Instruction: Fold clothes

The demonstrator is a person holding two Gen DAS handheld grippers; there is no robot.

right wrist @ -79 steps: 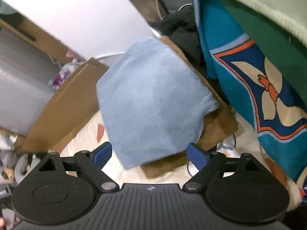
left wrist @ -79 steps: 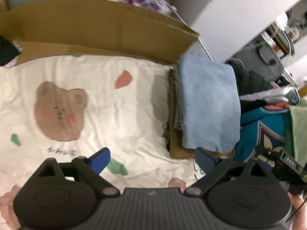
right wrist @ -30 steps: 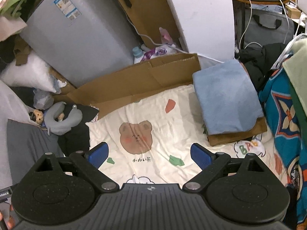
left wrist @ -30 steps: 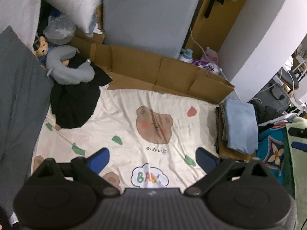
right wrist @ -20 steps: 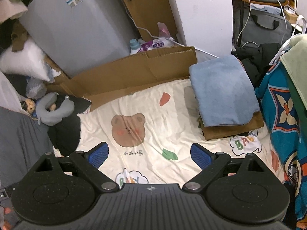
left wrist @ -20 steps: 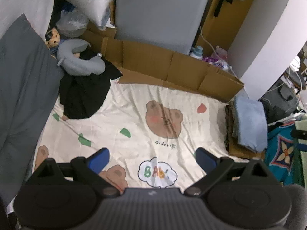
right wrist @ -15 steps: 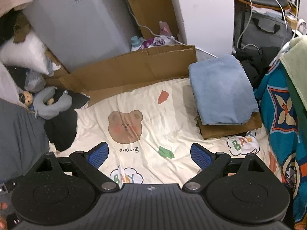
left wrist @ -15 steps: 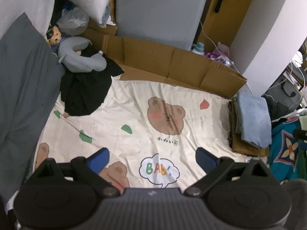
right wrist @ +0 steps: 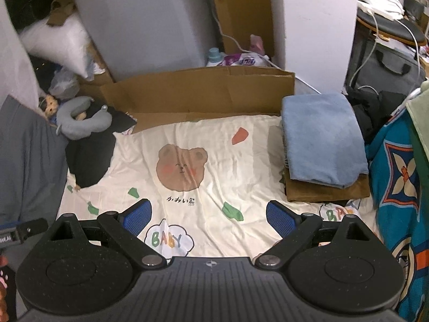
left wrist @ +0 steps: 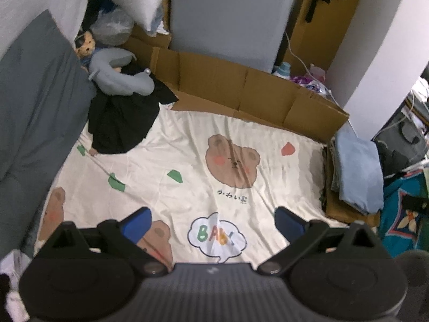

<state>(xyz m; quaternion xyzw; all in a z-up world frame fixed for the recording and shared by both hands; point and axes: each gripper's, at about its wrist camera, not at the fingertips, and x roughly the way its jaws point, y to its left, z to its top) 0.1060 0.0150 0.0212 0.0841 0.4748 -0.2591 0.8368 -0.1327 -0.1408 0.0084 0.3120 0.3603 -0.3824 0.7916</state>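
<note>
Both grippers hang high over a cream bedsheet printed with brown bear faces (left wrist: 187, 166), and each holds nothing. The left gripper (left wrist: 213, 221) has its two blue-padded fingers (left wrist: 135, 222) spread wide, as does the right gripper (right wrist: 209, 216), with only air between the pads.

Ahead and to the right of both grippers lies one stack of folded clothes: a light blue folded garment (right wrist: 321, 136) on top, a grey striped layer showing at its edge, and a brown folded piece (right wrist: 324, 191) at the bottom. Ahead and to the left of both, one crumpled black garment (left wrist: 122, 123) lies unfolded at the sheet's edge, touching one grey U-shaped neck pillow (left wrist: 118, 73).

Straight ahead, beyond the sheet, one flattened brown cardboard box (left wrist: 252, 94) stands as a low wall before a grey appliance (right wrist: 139, 24). To the far right of the right gripper hangs a teal patterned cloth (right wrist: 399, 179).
</note>
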